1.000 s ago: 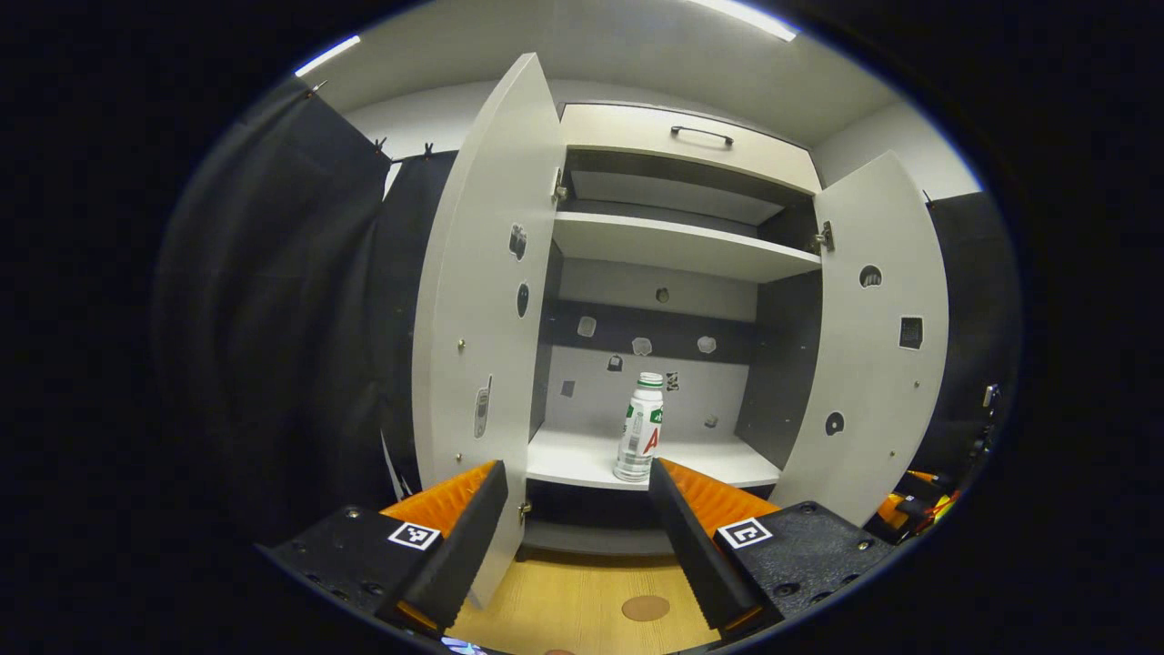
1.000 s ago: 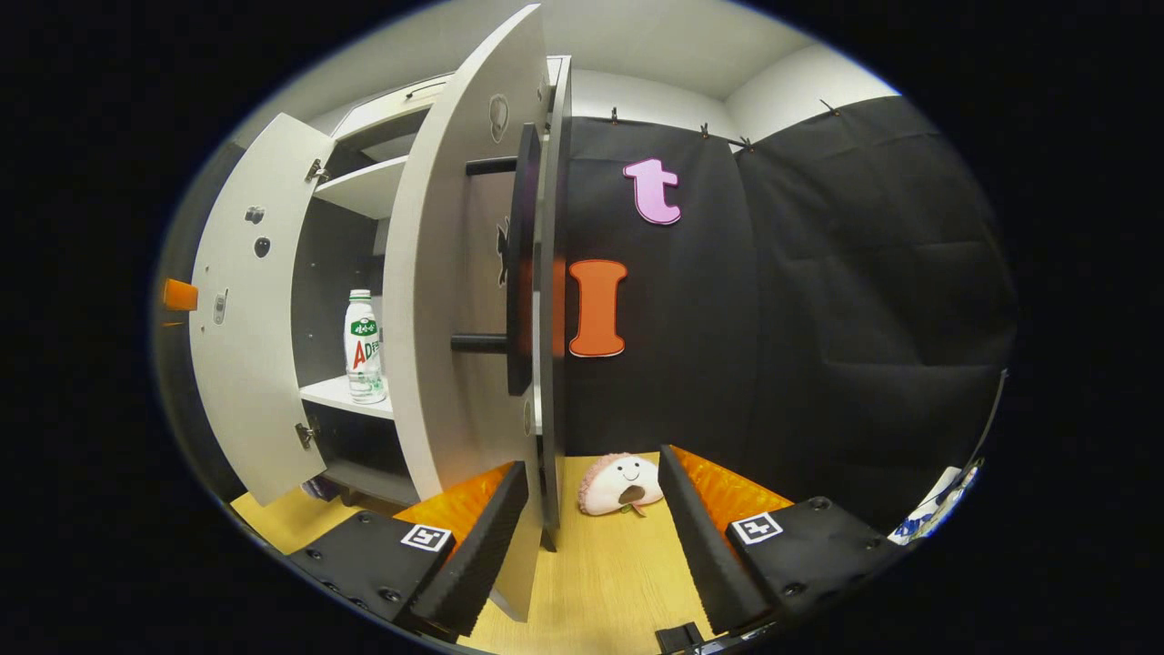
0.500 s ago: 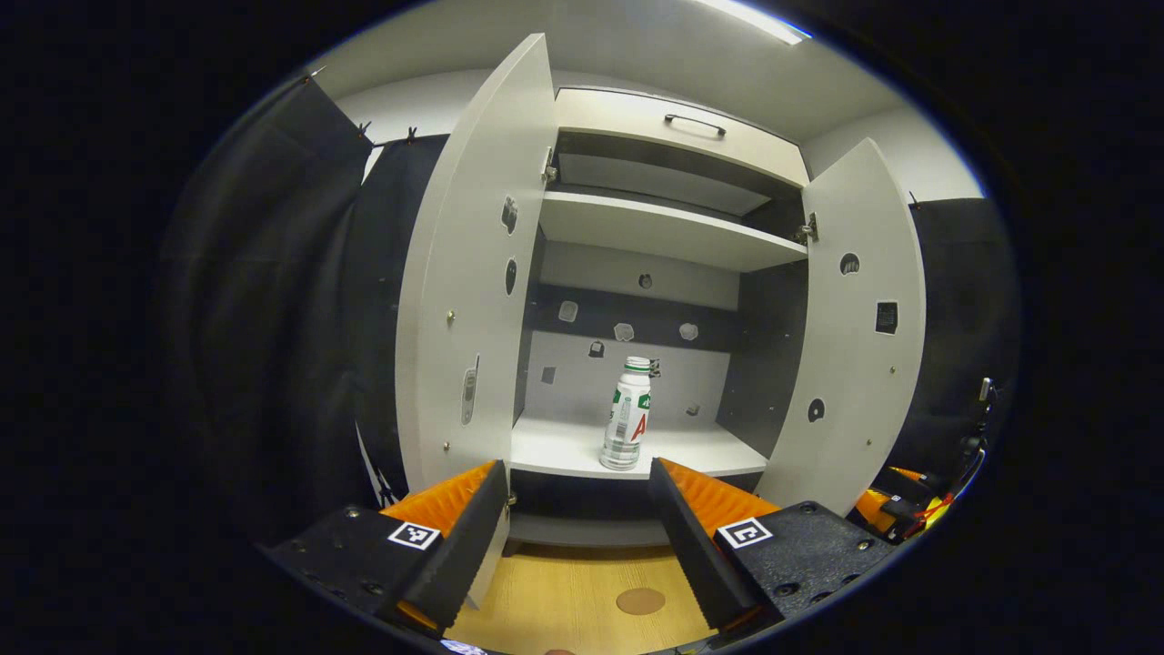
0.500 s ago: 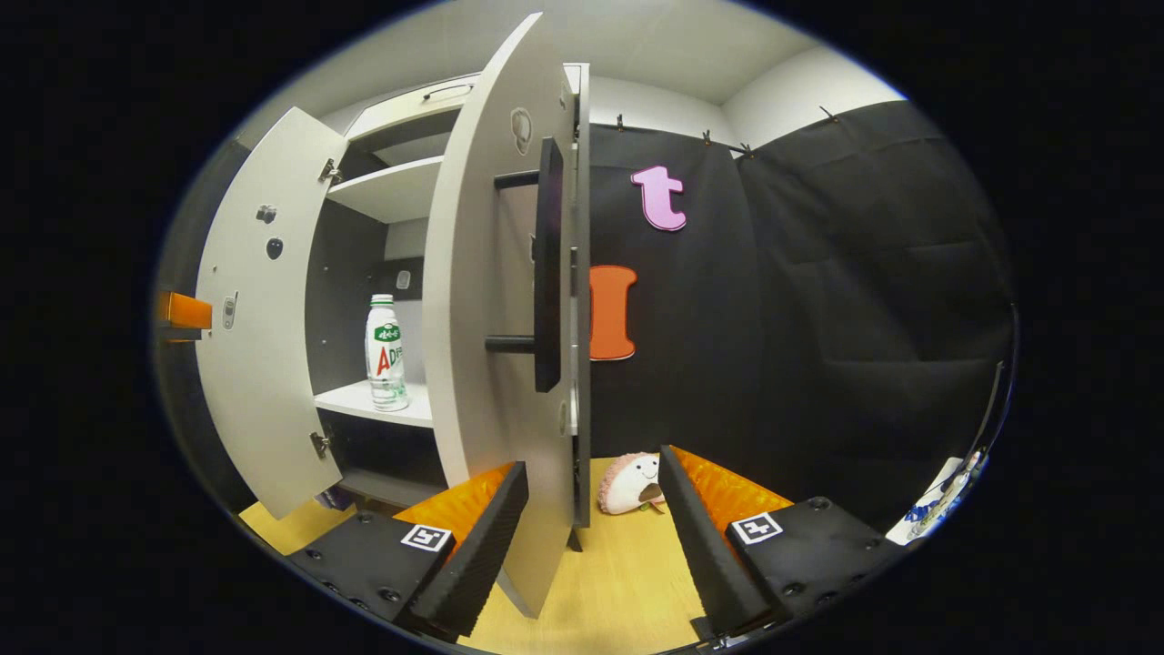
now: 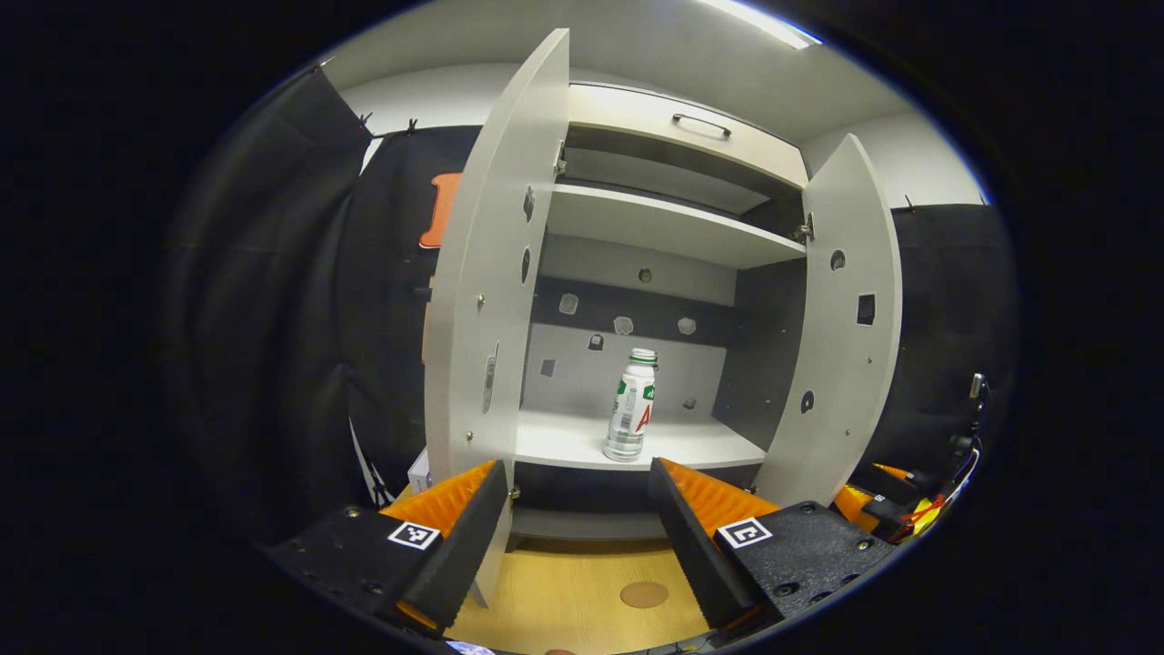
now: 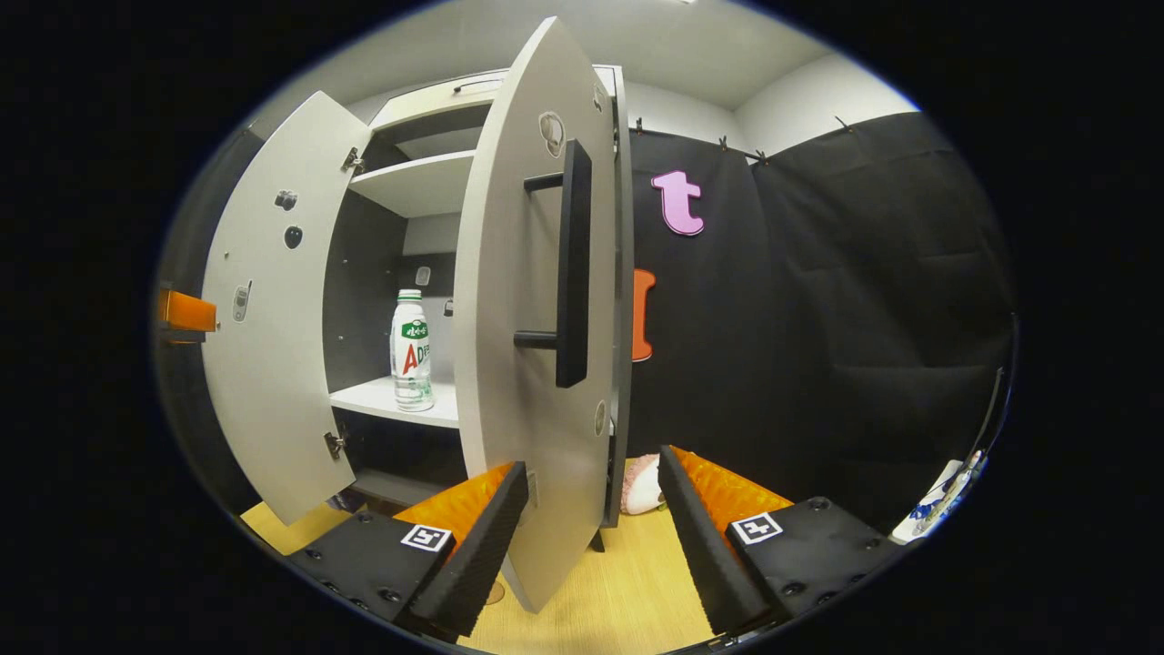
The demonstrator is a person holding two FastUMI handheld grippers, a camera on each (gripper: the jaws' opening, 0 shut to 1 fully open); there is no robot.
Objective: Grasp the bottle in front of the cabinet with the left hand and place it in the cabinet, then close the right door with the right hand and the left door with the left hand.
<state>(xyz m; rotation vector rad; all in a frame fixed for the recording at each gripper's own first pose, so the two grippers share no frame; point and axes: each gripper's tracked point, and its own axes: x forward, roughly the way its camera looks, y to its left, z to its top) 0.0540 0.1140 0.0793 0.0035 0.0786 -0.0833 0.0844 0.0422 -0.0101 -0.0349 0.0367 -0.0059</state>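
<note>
Right door [image 6: 523, 364]: standing edge-on just ahead of the right hand-held gripper [image 6: 591, 537], jaws gaping empty; upright handle [image 6: 571, 264] facing it; bottle [image 6: 411, 350] shelved.

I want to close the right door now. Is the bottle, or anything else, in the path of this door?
Nothing visible blocks it. The bottle stands upright on the lower shelf, inside the front edge, apart from the right door. The right tool is open at the door's lower edge.

Both the left hand-held gripper [image 5: 578, 491] and the right hand-held gripper [image 6: 591, 491] have fingers spread apart, holding nothing.
</note>
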